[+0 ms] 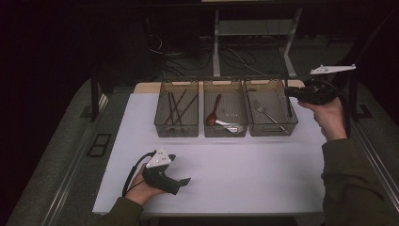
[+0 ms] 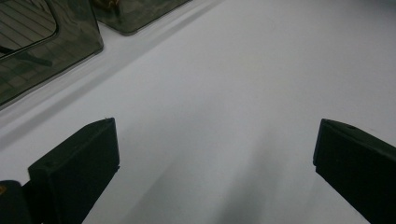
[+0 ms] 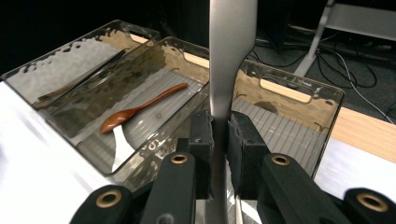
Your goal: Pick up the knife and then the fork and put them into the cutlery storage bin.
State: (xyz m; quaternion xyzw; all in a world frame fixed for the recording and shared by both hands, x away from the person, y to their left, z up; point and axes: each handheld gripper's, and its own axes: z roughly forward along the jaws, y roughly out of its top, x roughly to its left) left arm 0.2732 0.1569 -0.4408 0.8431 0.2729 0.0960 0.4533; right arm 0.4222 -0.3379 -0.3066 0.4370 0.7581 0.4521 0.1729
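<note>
Right tool (image 3: pixel 219 140) clamping metal utensil handle (image 3: pixel 231 51) above right bin (image 1: pixel 272 113), seemingly for sorting; left tool (image 2: pixel 215 158) idling agape on tabletop (image 1: pixel 244 169).

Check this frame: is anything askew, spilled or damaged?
Nothing stands out. The three bins sit in a row with the cutlery inside them. The right gripper holds a metal utensil over the right bin.

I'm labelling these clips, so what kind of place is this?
Probably a lab or workshop bench set up for cutlery sorting: a white table with three clear bins, cables on the floor, and handheld grippers, the right gripper clamping a metal utensil handle.
</note>
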